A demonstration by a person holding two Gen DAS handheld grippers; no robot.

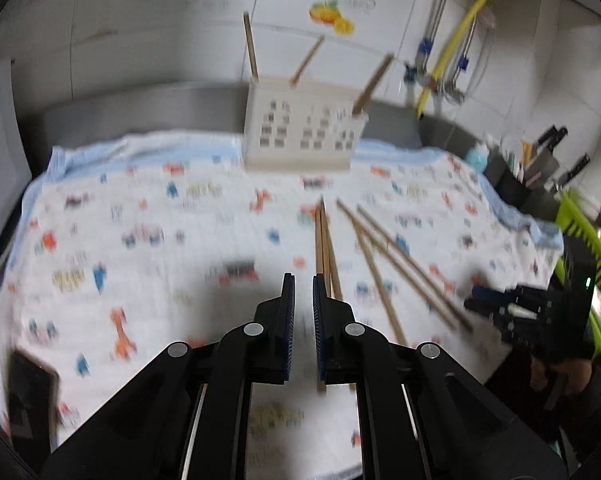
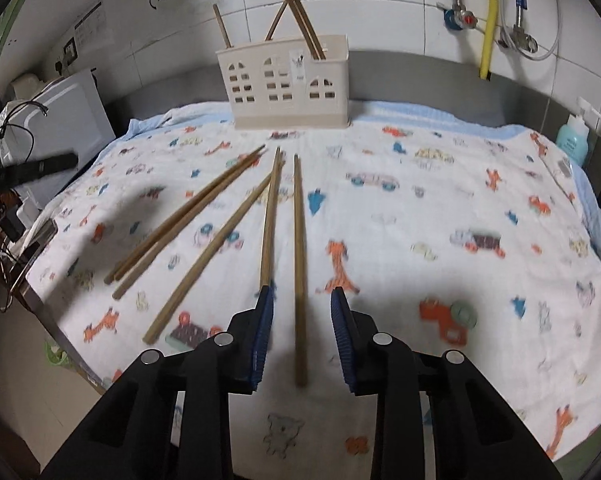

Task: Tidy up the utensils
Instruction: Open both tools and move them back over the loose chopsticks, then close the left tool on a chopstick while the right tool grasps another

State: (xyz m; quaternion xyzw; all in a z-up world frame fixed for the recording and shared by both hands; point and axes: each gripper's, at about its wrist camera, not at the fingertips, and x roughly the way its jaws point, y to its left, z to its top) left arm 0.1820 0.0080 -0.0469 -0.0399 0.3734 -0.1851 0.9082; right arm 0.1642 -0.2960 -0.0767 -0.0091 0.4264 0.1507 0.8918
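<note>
Six loose chopsticks (image 2: 204,224) are seen lying flat on a white cloth (image 2: 420,208) printed with small coloured animals and vehicles. They are plain brown wood, long and slim, tapering toward the ends that point to 12 o'clock, and are fanned out from there toward 6 and 8 o'clock. At 12 o'clock a cream holder (image 2: 286,86) with window-shaped cut-outs is stood upright at the cloth's far edge; four more chopsticks are leaned inside it, their ends sticking out above the rim.

The right gripper (image 2: 301,294) is held low over the cloth with its jaws parted, and one chopstick (image 2: 299,248) is framed between the blue pads without being touched by either. A second one runs just beside the left pad.

The left gripper (image 1: 303,278) is seen empty, its jaws drawn nearly together, with a pair of chopsticks lying on the cloth just beyond its right pad, at 1 o'clock.
</note>
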